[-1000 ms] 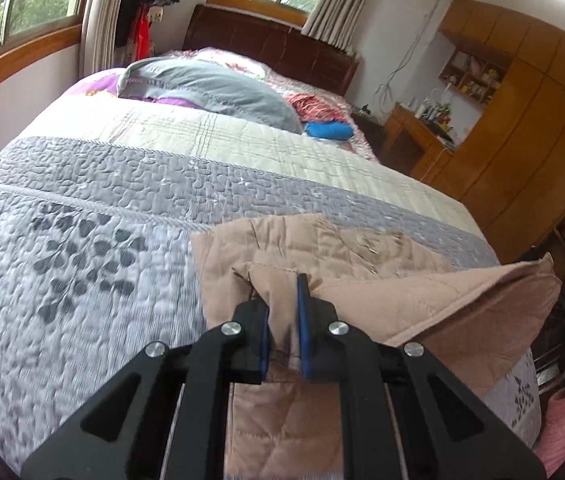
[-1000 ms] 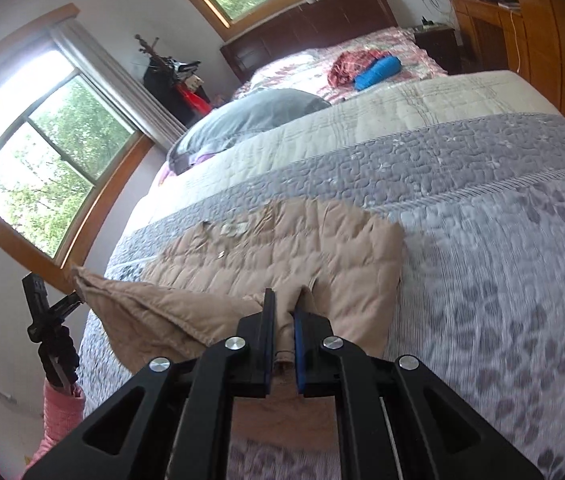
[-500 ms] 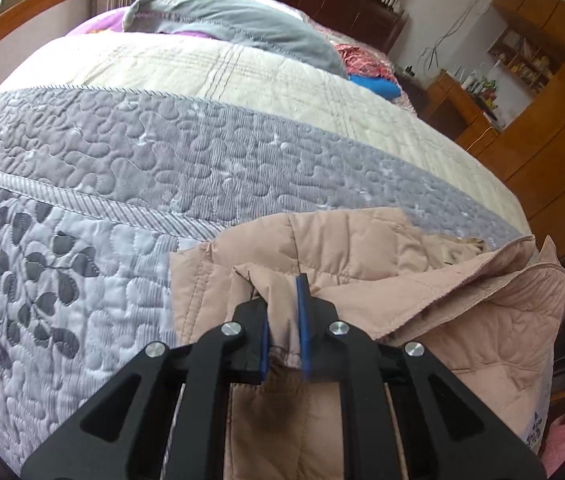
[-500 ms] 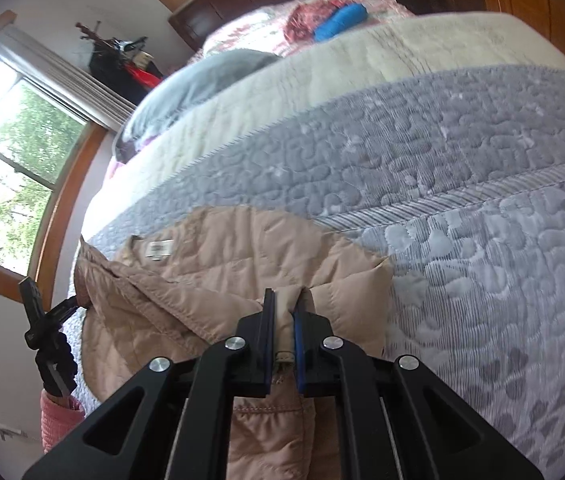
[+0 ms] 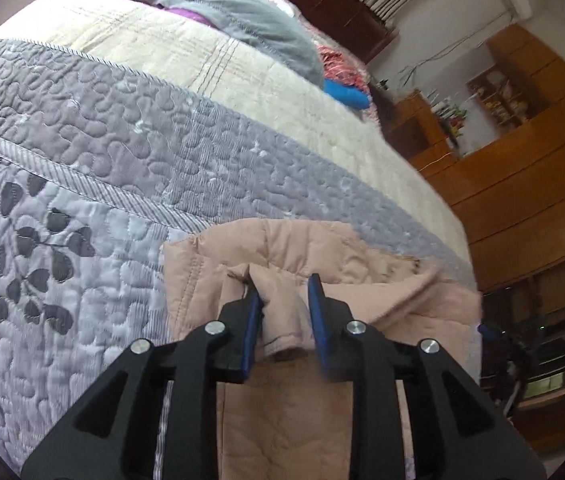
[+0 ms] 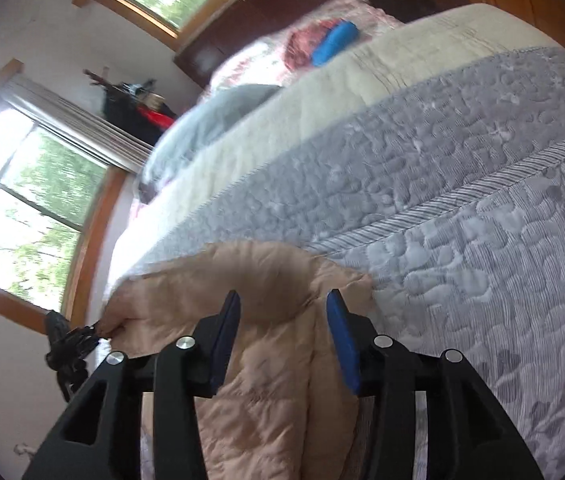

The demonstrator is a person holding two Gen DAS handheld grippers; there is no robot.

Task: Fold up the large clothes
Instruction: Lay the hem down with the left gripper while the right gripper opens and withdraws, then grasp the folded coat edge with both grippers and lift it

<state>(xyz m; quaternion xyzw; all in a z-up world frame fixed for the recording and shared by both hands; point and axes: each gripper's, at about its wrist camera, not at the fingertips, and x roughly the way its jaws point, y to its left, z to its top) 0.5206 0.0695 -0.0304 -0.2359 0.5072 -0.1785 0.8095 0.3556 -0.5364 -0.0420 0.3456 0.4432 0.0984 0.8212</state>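
A beige quilted jacket [image 5: 302, 248] lies folded on the grey patterned bedspread [image 5: 122, 128] near the bed's foot. My left gripper [image 5: 282, 284] hangs just over it. Its jaws are opening, and a bunched fold of the jacket stands loose between the blue pads [image 5: 251, 320]. In the right wrist view the jacket [image 6: 266, 264] spreads under my right gripper [image 6: 283, 298]. Those jaws are opening too, and the fabric lies between the pads [image 6: 342, 340] without being pressed. The jacket's near part is hidden behind both grippers.
A grey pillow [image 5: 234, 4], a red cloth and a blue roll [image 5: 346, 94] lie near the dark headboard. A wooden wardrobe [image 5: 522, 168] stands along the right. A black tripod [image 6: 66, 344] stands by the jacket's left corner, under a window [image 6: 30, 208].
Both grippers came down toward the bed, bringing the held jacket edge over onto the rest of it. Both then went from shut on the fabric to parted, letting it go.
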